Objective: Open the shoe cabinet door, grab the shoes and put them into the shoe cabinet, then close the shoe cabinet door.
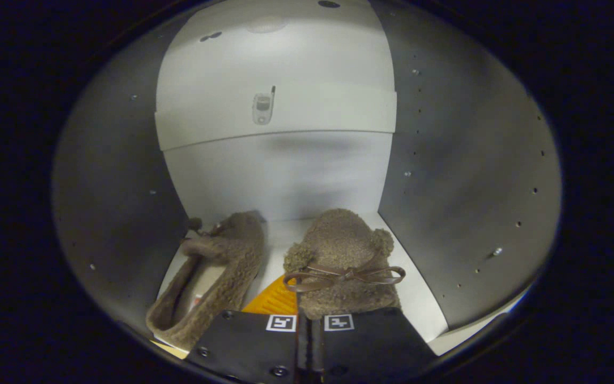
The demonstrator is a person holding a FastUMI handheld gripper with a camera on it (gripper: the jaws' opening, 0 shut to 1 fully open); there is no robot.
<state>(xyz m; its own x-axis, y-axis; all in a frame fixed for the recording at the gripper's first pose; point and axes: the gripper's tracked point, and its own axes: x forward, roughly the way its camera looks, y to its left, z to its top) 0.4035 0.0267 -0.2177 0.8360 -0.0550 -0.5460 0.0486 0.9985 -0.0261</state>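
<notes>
The gripper (309, 333) looks straight into the open shoe cabinet (461, 176). Its two black fingers (253, 341) stand pressed close together, with only a thin dark slit between them, and each carries a small square marker near the tip. The heel edge of the right slipper seems to be pinched in that slit, but the fingers hide the contact itself, so it cannot be told for sure whether both press on it.

The right slipper (341, 261) is fluffy and brown, and it lies on the white floor (419, 304) of the cabinet just ahead of the fingers, with its toe toward the back wall. A thin brown bow (344, 276) crosses its upper part. The left slipper (211, 277) of the same fabric lies beside it, close to the dark left side wall (115, 192), and its opening faces up. The two slippers are near each other but apart. Between them, just before the fingers, an orange ribbed thing (272, 301) shows on the floor; what it is cannot be told.

Above the slippers a white shelf (275, 114) crosses the back of the cabinet between the dark side walls.
</notes>
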